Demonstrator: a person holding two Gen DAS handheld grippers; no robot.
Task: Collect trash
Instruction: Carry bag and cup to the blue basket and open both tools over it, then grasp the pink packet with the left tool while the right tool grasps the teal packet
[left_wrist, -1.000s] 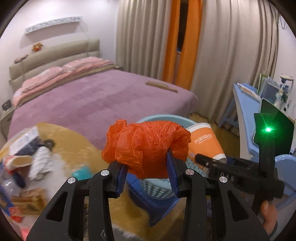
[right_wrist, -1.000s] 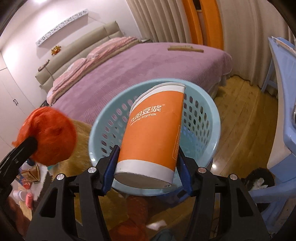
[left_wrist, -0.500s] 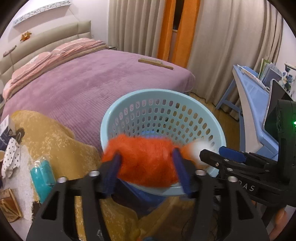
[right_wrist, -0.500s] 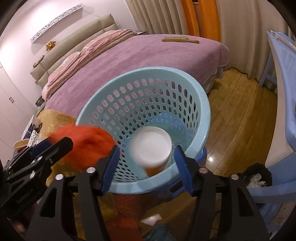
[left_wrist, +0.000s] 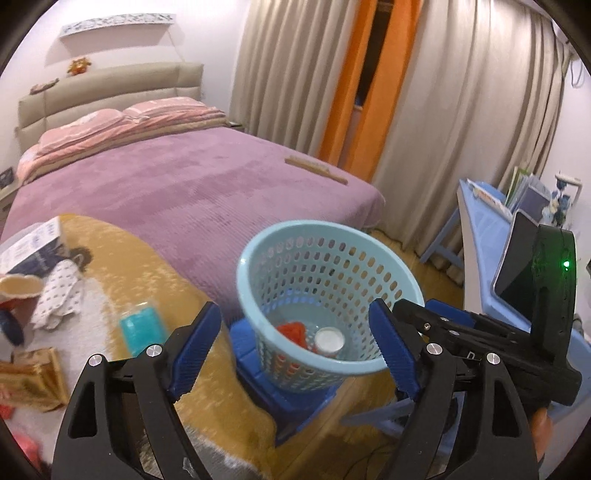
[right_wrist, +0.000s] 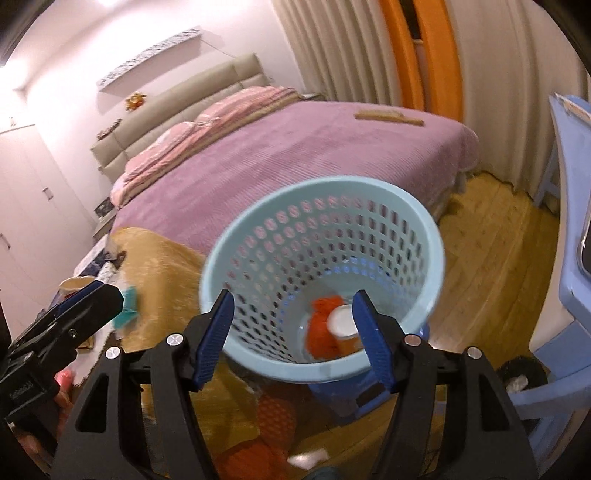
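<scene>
A light blue perforated basket (left_wrist: 243, 266) (right_wrist: 325, 184) stands on a blue stool (left_wrist: 280, 395) by the bed. At its bottom lie a crumpled orange plastic bag (left_wrist: 293, 330) (right_wrist: 321, 328) and an orange paper cup (left_wrist: 328, 339) (right_wrist: 341, 321) with a white rim. My left gripper (left_wrist: 295, 306) hovers over the near rim, its jaws opening, nothing between them. My right gripper (right_wrist: 293, 295) also hangs over the near rim, open and empty. Each gripper shows at the edge of the other's view: the right gripper (left_wrist: 424, 310), the left gripper (right_wrist: 99, 295).
To the left, a yellow blanket (left_wrist: 166, 280) carries a teal packet (left_wrist: 142, 328), a paper cup (left_wrist: 18, 288), a dotted cloth (left_wrist: 59, 291) and a box (left_wrist: 33, 247). A purple bed (left_wrist: 184, 192) lies behind, a blue desk (left_wrist: 480, 221) at the right, over wooden floor (right_wrist: 498, 240).
The left gripper let go of the orange bag and the right gripper let go of the cup. Both now lie at the basket's bottom. Both pairs of jaws stand wider.
</scene>
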